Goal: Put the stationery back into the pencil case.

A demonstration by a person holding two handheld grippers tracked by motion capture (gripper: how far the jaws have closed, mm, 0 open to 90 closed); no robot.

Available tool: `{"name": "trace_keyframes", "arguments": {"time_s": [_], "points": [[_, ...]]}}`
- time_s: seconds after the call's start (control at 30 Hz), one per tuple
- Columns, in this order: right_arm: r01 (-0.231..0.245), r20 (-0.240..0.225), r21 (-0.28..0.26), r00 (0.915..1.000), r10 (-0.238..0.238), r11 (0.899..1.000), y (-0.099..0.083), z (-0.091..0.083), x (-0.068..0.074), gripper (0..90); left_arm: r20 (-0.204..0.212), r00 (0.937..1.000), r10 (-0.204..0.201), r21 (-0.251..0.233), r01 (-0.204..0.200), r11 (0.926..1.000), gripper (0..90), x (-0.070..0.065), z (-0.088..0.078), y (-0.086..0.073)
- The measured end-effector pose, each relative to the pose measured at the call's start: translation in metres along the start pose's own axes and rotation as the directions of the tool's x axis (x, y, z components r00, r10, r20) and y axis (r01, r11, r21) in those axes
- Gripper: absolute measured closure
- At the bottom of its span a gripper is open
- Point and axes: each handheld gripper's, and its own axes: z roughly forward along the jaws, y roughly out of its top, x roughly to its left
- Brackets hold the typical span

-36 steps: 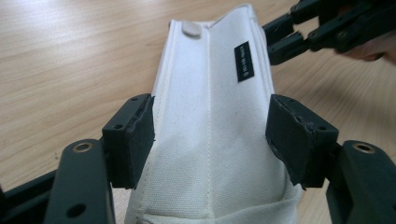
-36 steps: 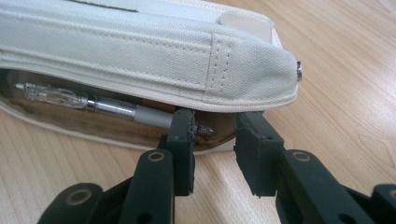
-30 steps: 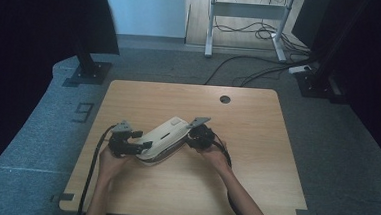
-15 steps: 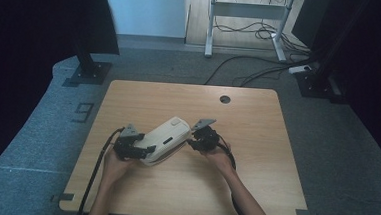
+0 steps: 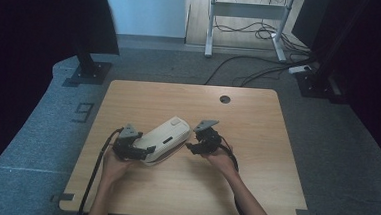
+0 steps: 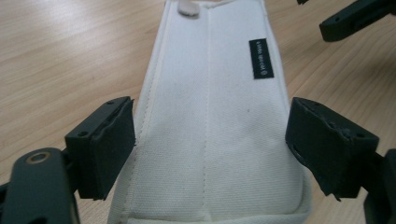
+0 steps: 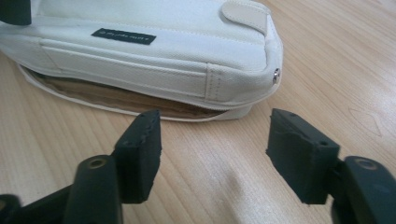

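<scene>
Lying flat on the table [image 5: 253, 191], left of centre, the pouch [image 5: 165, 139] sits between your left gripper [image 6: 210, 154]'s jaws; they have just been opening, pads clear of it. Your right gripper [image 7: 212, 154] has also been opening, jaws apart on bare wood just beside the pouch.

Wooden table [image 5: 275, 163], round hole [image 5: 224, 99] near far edge. White pouch [image 5: 166, 136] lying flat, nearer than the hole, left of it.

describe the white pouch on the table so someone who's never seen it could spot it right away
On the wooden table, look near the front edge, between the person's two hands. The white pouch lies there slantwise, a long cream canvas case. A small black label and a strap tab mark it out.
</scene>
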Motion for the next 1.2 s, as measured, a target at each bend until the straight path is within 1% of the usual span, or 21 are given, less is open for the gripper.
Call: {"name": "trace_keyframes", "arguments": {"time_s": [0.03, 0.07, 0.13, 0.3, 0.4, 0.57, 0.67, 0.7, 0.93, 0.97, 1.03, 1.17, 1.2], "points": [[0.003, -0.002, -0.003, 1.0000, -0.003, 1.000, 0.000, -0.001, 0.000, 32.2, 0.005, 1.0000, -0.003, -0.004, 0.003, 1.0000, 15.4, 0.000, -0.001, 0.000], [-0.004, -0.007, -0.002, 1.0000, 0.004, 1.000, 0.000, -0.002, 0.001, 31.1, 0.005, 1.0000, -0.003, -0.004, 0.003, 1.0000, 14.8, 0.000, -0.001, 0.000], [-0.006, -0.010, -0.004, 0.9999, 0.006, 1.000, -0.001, -0.005, 0.002, 29.0, -0.001, 1.0000, 0.007, -0.002, -0.007, 1.0000, 14.0, -0.002, -0.005, 0.002], [-0.015, -0.019, -0.012, 0.9997, 0.014, 1.000, -0.004, -0.014, 0.003, 23.7, 0.004, 1.0000, -0.008, -0.025, 0.008, 0.9997, 13.2, -0.002, -0.013, 0.003], [-0.020, -0.019, -0.022, 0.9996, 0.019, 1.000, -0.005, -0.020, 0.002, 21.4, -0.014, 0.9999, 0.007, -0.032, -0.007, 0.9995, 11.7, -0.004, -0.017, 0.004], [-0.034, -0.019, -0.023, 0.9993, 0.033, 0.999, -0.009, -0.030, 0.001, 16.7, -0.040, 0.9988, 0.030, -0.019, -0.031, 0.9994, 7.2, -0.007, -0.024, 0.003], [-0.037, -0.018, -0.024, 0.9992, 0.037, 0.999, -0.011, -0.033, 0.001, 15.0, -0.044, 0.9985, 0.032, -0.009, -0.032, 0.9994, 4.6, -0.007, -0.026, 0.003], [-0.039, -0.015, -0.026, 0.9992, 0.038, 0.999, -0.014, -0.037, 0.001, 14.3, -0.048, 0.9982, 0.036, 0.001, -0.036, 0.9994, 3.7, -0.008, -0.028, 0.002], [-0.026, 0.003, -0.025, 0.9996, 0.026, 0.999, -0.022, -0.047, 0.001, 13.0, -0.053, 0.9981, 0.031, 0.017, -0.030, 0.9994, 0.6, -0.006, -0.035, -0.001], [-0.030, 0.006, -0.031, 0.9995, 0.030, 0.999, -0.026, -0.052, 0.000, 12.4, -0.057, 0.9980, 0.027, 0.022, -0.026, 0.9994, 0.3, -0.005, -0.038, -0.003], [-0.032, 0.012, -0.037, 0.9994, 0.033, 0.999, -0.030, -0.057, -0.001, 11.9, -0.060, 0.9979, 0.022, 0.018, -0.021, 0.9996, 0.1, -0.003, -0.041, -0.005], [-0.039, 0.019, -0.045, 0.9990, 0.040, 0.998, -0.038, -0.066, -0.004, 6.1, -0.054, 0.9985, 0.000, 0.010, 0.001, 1.0000, 0.0, 0.002, -0.045, -0.011], [-0.039, 0.019, -0.045, 0.9990, 0.040, 0.998, -0.038, -0.066, -0.004, 6.1, -0.054, 0.9985, 0.000, 0.010, 0.001, 1.0000, 0.0, 0.002, -0.045, -0.011]]}}
